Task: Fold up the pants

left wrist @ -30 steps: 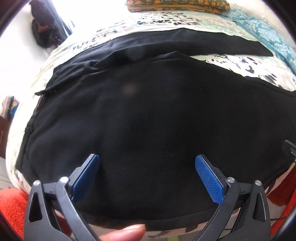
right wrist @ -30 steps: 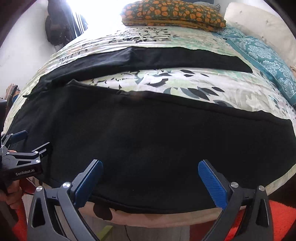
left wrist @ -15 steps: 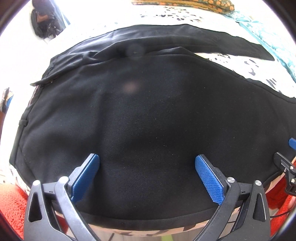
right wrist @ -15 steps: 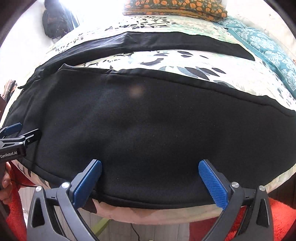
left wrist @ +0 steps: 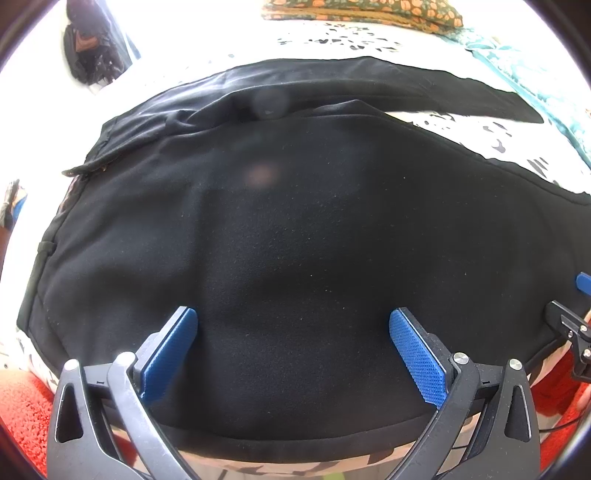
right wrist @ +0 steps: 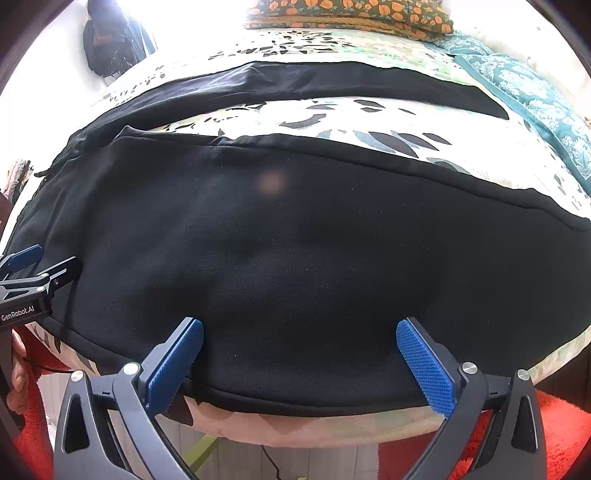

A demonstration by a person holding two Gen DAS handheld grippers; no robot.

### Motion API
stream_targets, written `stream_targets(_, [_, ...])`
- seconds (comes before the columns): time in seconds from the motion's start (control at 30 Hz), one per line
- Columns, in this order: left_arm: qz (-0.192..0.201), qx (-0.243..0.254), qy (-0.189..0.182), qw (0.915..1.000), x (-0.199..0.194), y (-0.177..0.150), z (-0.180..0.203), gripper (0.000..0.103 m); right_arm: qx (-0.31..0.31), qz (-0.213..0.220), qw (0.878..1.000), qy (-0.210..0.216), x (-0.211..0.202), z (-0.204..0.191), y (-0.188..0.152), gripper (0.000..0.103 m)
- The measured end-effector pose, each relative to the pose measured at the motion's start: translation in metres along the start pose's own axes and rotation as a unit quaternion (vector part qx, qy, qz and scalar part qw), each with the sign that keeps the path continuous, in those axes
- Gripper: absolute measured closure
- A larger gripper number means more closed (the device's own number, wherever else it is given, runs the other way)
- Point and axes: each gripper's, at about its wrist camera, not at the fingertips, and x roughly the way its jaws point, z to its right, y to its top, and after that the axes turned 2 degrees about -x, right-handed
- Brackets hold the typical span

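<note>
Both claws, left claw (left wrist: pixel 291 354) and right claw (right wrist: pixel 299 363), hang wide open, empty, over the near pant leg of the pants (right wrist: pixel 295 258), likely lining up a grab at its hem.

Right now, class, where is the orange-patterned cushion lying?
In the right wrist view the orange-patterned cushion lies at the far end of the bed, top centre, beyond the black pants and beside the teal bedding on its right.

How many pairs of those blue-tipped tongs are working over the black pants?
2. The left tongs hover open over the pants near the waist end; the right tongs hover open further along the near leg. Neither grips fabric.
</note>
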Motion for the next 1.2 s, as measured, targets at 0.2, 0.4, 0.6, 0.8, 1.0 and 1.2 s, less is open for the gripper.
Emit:
stream_targets(0.2, [0.007, 0.005, -0.001, 1.0000, -0.0038, -0.0045, 0.0024, 0.000, 0.000, 0.001, 1.000, -0.002, 0.0004, -0.0016, -0.0004, 0.000])
stream_targets(0.4, [0.006, 0.005, -0.001, 1.0000, -0.0048, -0.0033, 0.0025, 0.000, -0.001, 0.001, 1.000, -0.002, 0.0000, -0.0008, -0.0005, 0.000])
stream_targets(0.6, [0.007, 0.006, 0.000, 1.0000, -0.0053, -0.0023, 0.0030, 0.000, -0.001, 0.001, 1.000, -0.002, -0.0001, -0.0008, -0.0007, 0.000])
stream_targets(0.8, [0.009, 0.005, 0.001, 0.9999, -0.0059, -0.0019, 0.0040, 0.000, -0.001, 0.002, 1.000, -0.001, 0.0001, -0.0008, -0.0010, 0.000])
stream_targets(1.0, [0.013, 0.005, -0.002, 0.9999, -0.0072, -0.0030, 0.0033, 0.000, -0.001, 0.002, 1.000, -0.001, 0.0004, -0.0012, -0.0012, 0.000])
stream_targets(1.2, [0.014, 0.005, -0.005, 0.9999, -0.0076, -0.0029, 0.0014, 0.000, -0.002, 0.002, 1.000, -0.002, 0.0003, -0.0009, -0.0015, 0.000])
